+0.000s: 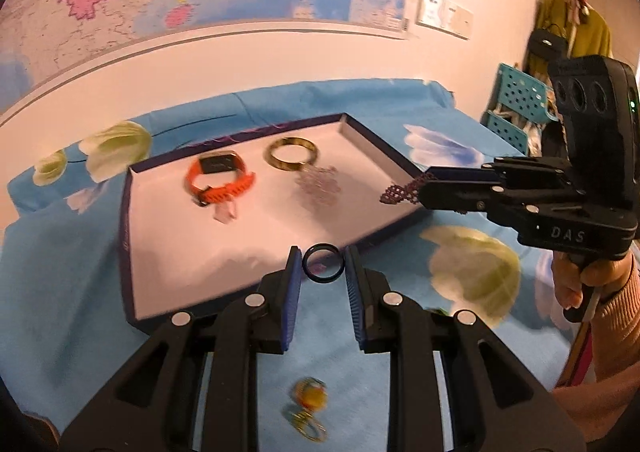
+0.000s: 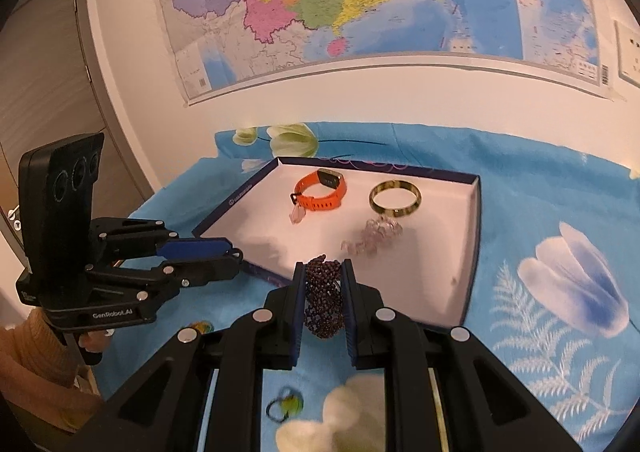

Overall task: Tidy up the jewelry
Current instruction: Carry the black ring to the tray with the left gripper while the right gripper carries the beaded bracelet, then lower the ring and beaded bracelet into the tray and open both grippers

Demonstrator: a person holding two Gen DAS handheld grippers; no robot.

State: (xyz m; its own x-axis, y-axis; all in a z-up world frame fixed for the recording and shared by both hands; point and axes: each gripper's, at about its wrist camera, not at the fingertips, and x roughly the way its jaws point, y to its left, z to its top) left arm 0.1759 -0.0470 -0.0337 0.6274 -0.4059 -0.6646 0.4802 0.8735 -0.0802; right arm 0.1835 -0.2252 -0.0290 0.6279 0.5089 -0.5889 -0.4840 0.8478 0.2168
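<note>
Right now our left gripper (image 1: 323, 269) grips a dark ring (image 1: 323, 269) at the tray's (image 1: 132, 252) near rim, while our right gripper (image 2: 323, 294) pinches a beaded bracelet (image 2: 323, 298). Thinly held, the ring may twist free onto the bench cloth (image 1: 60, 272); the bracelet's loops may snag our fingers.

Home room, likely bedroom or living space.
Big colored wall map (image 2: 360, 0), grey door (image 2: 52, 64), coats on a rack (image 1: 568, 24), teal plastic baskets (image 1: 516, 108), wall socket (image 1: 444, 14), tabletop under blue floral cloth (image 2: 552, 180).
</note>
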